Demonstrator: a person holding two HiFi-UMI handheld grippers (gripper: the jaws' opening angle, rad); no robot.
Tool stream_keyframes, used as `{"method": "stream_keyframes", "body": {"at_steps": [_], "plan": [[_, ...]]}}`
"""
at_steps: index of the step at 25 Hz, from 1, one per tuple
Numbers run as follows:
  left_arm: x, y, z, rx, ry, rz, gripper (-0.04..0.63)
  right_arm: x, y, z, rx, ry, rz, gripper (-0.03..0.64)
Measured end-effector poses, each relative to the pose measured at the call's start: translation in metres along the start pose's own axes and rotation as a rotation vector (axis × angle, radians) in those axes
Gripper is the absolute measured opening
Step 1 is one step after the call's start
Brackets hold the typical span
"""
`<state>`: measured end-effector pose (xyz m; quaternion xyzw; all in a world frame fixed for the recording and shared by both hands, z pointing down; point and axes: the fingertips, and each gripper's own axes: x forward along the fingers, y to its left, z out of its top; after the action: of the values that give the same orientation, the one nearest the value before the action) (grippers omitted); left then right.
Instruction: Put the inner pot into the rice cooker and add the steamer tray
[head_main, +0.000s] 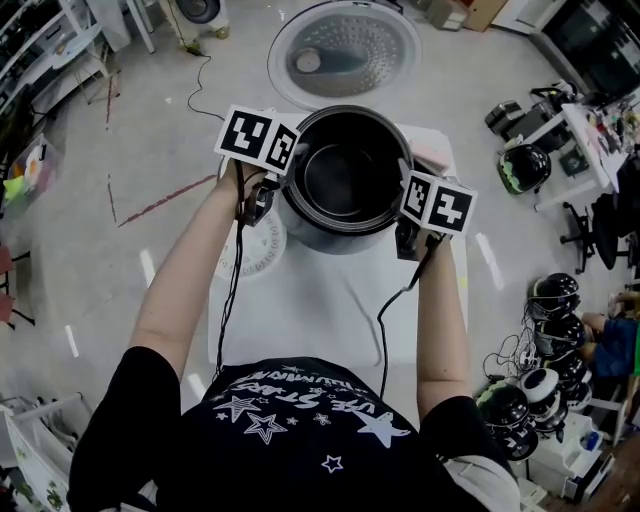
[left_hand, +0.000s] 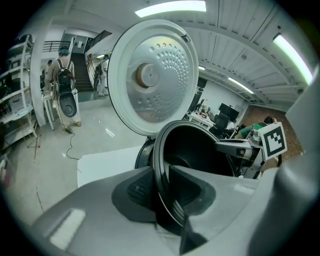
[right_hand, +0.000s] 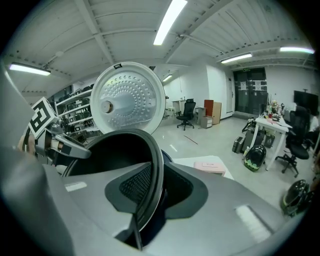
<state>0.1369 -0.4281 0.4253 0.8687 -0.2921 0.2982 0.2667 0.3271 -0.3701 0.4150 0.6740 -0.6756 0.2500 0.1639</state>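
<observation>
The dark inner pot (head_main: 340, 175) hangs between my two grippers, above the rice cooker, whose body shows only as a dark edge (left_hand: 144, 152) under it. The cooker's round lid (head_main: 345, 50) stands open behind. My left gripper (head_main: 272, 192) is shut on the pot's left rim (left_hand: 161, 170), and my right gripper (head_main: 405, 225) is shut on its right rim (right_hand: 156, 175). In each gripper view the thin rim runs between the pads. A white perforated steamer tray (head_main: 263, 250) lies on the white table (head_main: 330, 310), left of the pot.
A pink box (head_main: 432, 155) lies on the table's far right corner. Gripper cables hang down over the table's near part. Helmets (head_main: 525, 165) and desks crowd the floor at right. A person (left_hand: 62, 82) stands far off in the left gripper view.
</observation>
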Motion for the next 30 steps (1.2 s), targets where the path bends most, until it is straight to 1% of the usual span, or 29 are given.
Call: {"method": "stream_keyframes", "body": {"at_steps": [3, 5, 9, 13, 16, 19, 21, 23, 26, 28, 30], "plan": [[0.009, 0.001, -0.003, 0.006, 0.025, 0.006, 0.094, 0.007, -0.005, -0.005, -0.037, 0.02, -0.029, 0.101], [0.014, 0.004, -0.004, 0.009, 0.034, 0.016, 0.097, 0.011, -0.006, -0.006, -0.043, 0.027, -0.036, 0.103], [0.016, 0.006, -0.003, 0.006, 0.023, 0.03, 0.1, 0.016, -0.007, -0.01, -0.071, 0.044, -0.062, 0.107], [0.021, 0.002, -0.001, 0.059, 0.007, 0.084, 0.114, 0.019, -0.014, -0.017, -0.096, 0.049, -0.094, 0.11], [0.022, 0.001, 0.002, 0.092, -0.016, 0.125, 0.123, 0.019, -0.015, -0.018, -0.107, 0.056, -0.099, 0.11], [0.022, -0.002, 0.007, 0.147, -0.041, 0.165, 0.144, 0.018, -0.014, -0.014, -0.113, 0.053, -0.093, 0.13], [0.022, -0.004, 0.007, 0.173, -0.059, 0.174, 0.161, 0.017, -0.012, -0.013, -0.104, 0.046, -0.078, 0.149], [0.023, -0.007, 0.006, 0.181, -0.071, 0.161, 0.183, 0.018, -0.009, -0.014, -0.099, 0.043, -0.052, 0.182], [0.026, -0.013, 0.003, 0.179, -0.071, 0.126, 0.254, 0.015, -0.002, -0.015, -0.092, 0.027, -0.005, 0.25], [0.022, -0.014, 0.005, 0.184, -0.088, 0.127, 0.31, 0.01, 0.003, -0.01, -0.093, -0.006, 0.017, 0.264], [0.013, -0.014, 0.008, 0.194, -0.114, 0.141, 0.331, 0.003, 0.01, -0.004, -0.098, -0.033, 0.039, 0.281]]}}
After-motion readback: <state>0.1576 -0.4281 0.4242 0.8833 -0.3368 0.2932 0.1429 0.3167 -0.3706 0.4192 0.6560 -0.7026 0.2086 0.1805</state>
